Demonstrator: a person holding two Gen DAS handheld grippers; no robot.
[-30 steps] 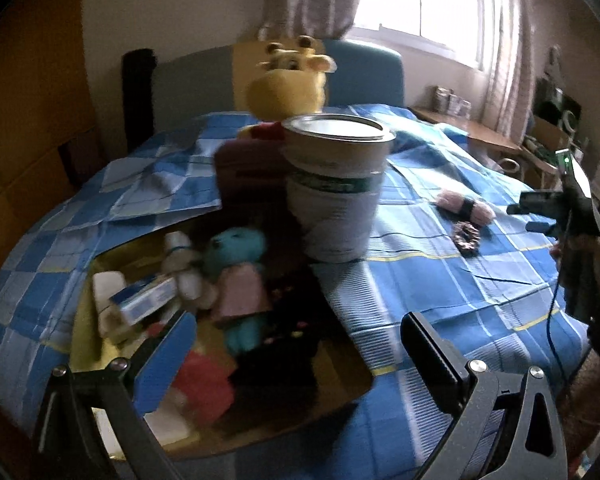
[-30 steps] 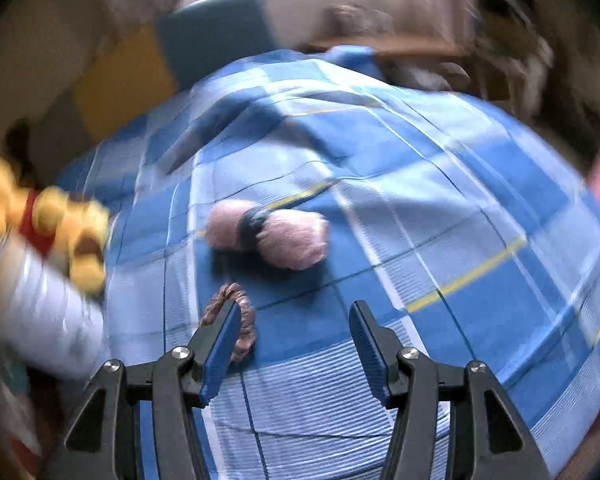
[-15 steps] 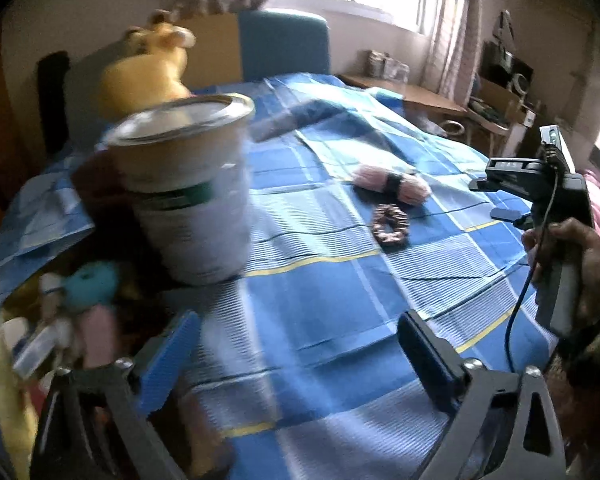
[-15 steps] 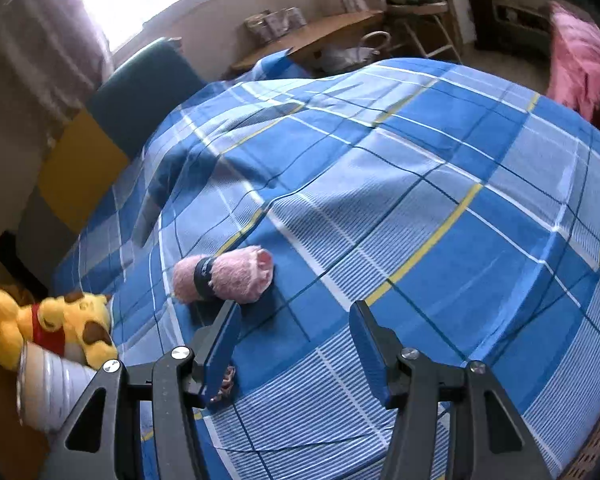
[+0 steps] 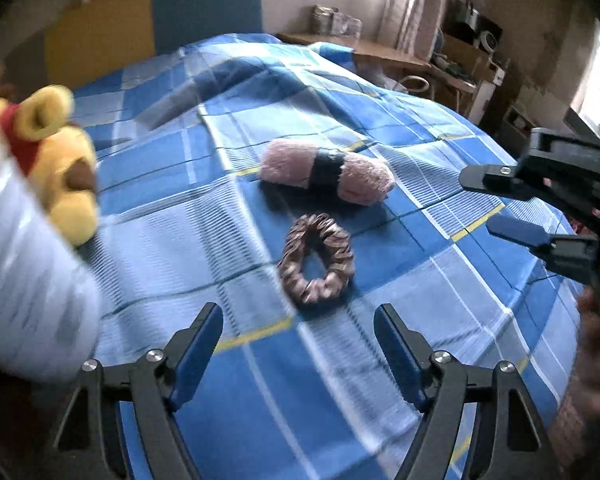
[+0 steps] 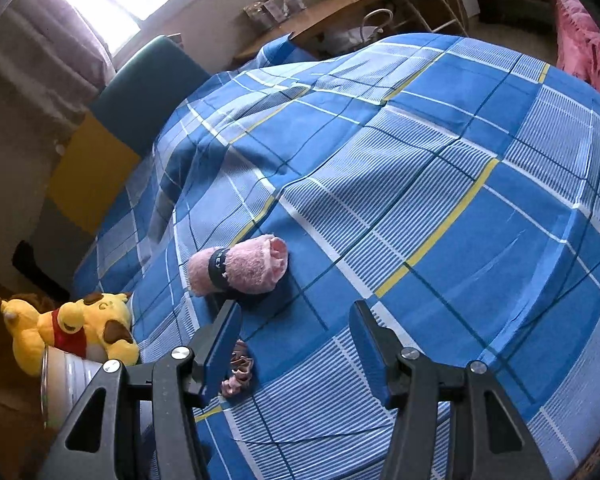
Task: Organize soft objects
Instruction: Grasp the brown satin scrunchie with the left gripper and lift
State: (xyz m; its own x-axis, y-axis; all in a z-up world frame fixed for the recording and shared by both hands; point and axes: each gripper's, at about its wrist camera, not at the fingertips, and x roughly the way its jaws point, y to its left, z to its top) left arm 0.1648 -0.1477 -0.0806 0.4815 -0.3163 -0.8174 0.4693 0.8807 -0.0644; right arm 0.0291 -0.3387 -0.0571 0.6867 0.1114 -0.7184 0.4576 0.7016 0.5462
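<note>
The left gripper [image 5: 298,334] hung over the scrunchie [image 5: 316,259], mid-bed beside the pink roll [image 5: 326,171], jaws closing on nothing. The right gripper [image 6: 296,338] stood parted, empty. Closing early could pinch the bedsheet [image 5: 400,264] and drag the scrunchie.

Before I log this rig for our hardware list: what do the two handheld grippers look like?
Both match: the left gripper and right gripper have black angular frames with triangular cut-outs, silver screw heads at the joints, and flat blue pads lining the two fingers. Seen from the left wrist view, the right gripper has the same black body and blue pads. No cable or sleeve shows clearly.
</note>
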